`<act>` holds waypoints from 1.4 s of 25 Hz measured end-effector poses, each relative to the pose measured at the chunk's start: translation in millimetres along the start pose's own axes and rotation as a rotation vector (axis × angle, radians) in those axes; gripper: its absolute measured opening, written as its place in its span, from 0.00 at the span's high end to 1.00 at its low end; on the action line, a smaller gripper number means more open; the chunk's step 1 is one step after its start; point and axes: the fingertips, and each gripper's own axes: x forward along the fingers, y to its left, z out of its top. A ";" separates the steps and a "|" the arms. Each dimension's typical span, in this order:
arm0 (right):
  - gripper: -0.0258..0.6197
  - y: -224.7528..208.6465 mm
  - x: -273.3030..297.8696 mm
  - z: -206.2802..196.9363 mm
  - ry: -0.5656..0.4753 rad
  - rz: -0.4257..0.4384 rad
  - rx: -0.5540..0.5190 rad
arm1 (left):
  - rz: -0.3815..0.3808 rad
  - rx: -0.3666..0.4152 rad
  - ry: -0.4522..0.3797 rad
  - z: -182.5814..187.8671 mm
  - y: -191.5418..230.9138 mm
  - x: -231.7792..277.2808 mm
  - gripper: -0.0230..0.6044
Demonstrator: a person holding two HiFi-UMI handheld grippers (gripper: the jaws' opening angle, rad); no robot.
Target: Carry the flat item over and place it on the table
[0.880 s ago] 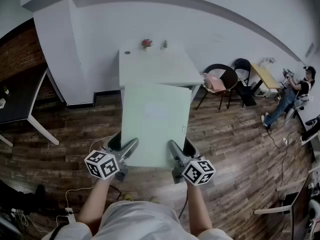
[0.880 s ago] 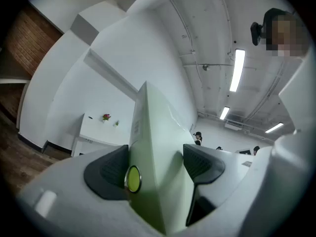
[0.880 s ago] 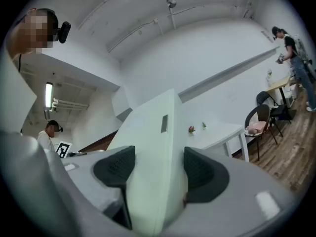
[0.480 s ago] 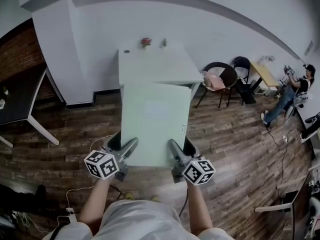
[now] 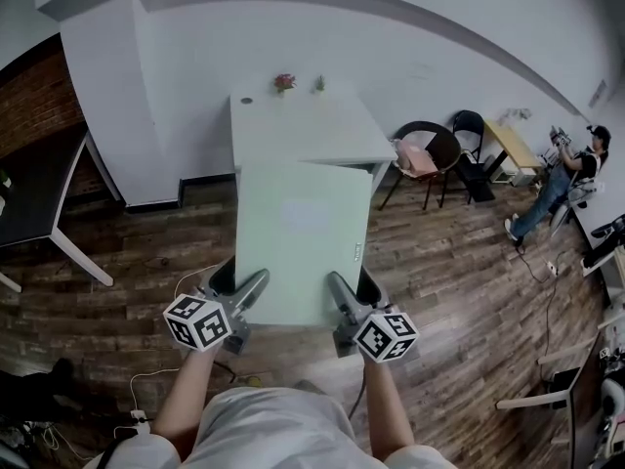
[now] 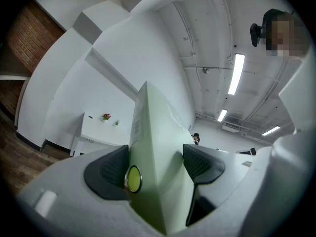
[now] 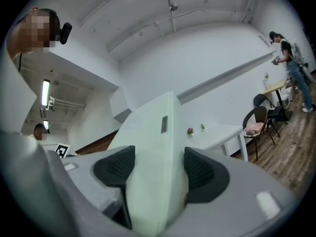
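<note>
Pale green flat item (image 5: pixel 303 237) was held level above the floor by its near edge only. Left gripper (image 5: pixel 242 281) and right gripper (image 5: pixel 352 286) each pinched that edge, with pads on both faces. The far edge overlapped the near rim of the white table (image 5: pixel 293 125); it was probably above the top, but the head view left height unclear. Risks: if carried low, the panel would butt the rim. The long overhang could also lever it out of the pads.

The flat item (image 5: pixel 303 242) looks smooth and matt, the table (image 5: pixel 303 130) matt white, the floor (image 5: pixel 459 262) wood-grain plank
</note>
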 end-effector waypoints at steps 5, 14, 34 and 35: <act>0.48 9.1 8.1 -14.3 -0.007 -0.027 0.001 | -0.022 -0.010 0.015 -1.7 18.4 -7.7 0.42; 0.48 -13.7 40.0 -14.4 -0.023 -0.055 0.005 | -0.042 -0.006 0.034 2.9 44.8 27.5 0.42; 0.48 -187.4 194.4 51.0 0.019 -0.021 0.040 | 0.021 -0.022 0.053 29.2 116.4 247.1 0.42; 0.48 -198.3 204.0 56.9 0.020 -0.014 0.041 | 0.027 -0.020 0.050 32.2 119.2 261.0 0.42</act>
